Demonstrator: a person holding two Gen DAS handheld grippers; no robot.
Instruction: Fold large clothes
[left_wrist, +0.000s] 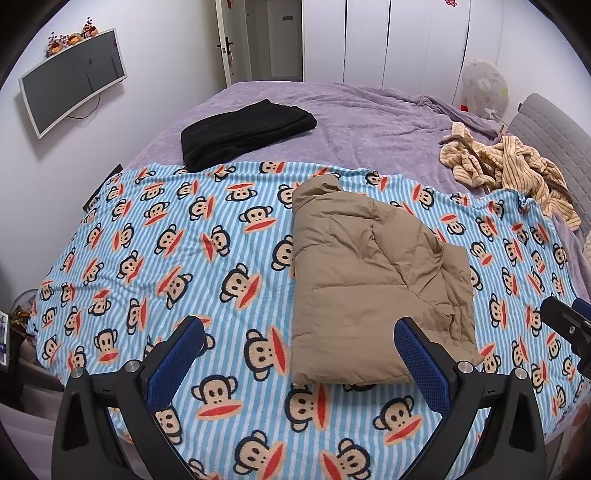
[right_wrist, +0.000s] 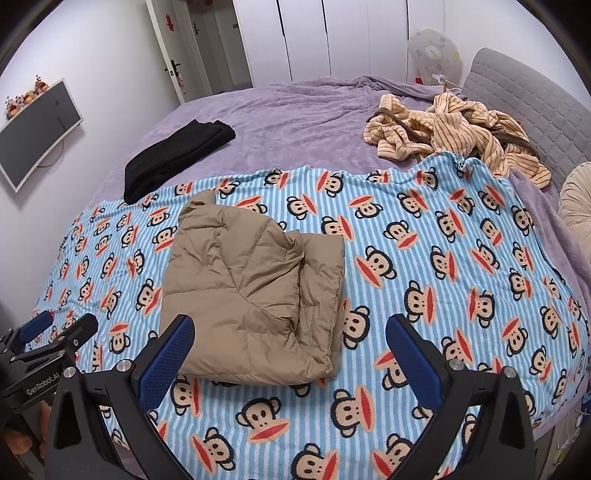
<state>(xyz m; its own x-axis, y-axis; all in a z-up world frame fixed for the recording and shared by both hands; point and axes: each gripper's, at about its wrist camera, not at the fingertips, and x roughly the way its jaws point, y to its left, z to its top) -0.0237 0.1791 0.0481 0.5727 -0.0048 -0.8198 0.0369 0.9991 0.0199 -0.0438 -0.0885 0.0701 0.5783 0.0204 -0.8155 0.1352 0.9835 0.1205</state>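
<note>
Bed: blue-striped monkey-print blanket (left_wrist: 166, 266) over purple cover (left_wrist: 369, 122) | folded tan puffer jacket (right_wrist: 251, 291) mid-blanket | right view only: round cream cushion (right_wrist: 576, 206) at bed's headboard edge | left gripper (left_wrist: 299, 339), right gripper (right_wrist: 290, 336) both spread apart, empty

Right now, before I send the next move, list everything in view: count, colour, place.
puffer jacket: one, tan, folded, on the monkey blanket.
monkey blanket: one, blue-striped, over the near bed.
black garment: one, folded, far left, overlapping the blanket edge.
striped garment: one, cream, crumpled, far right by the headboard.
purple bedspread: one, beneath everything.
wall screen: one, dark, left wall.
left gripper: open, empty.
right gripper: open, empty.
</note>
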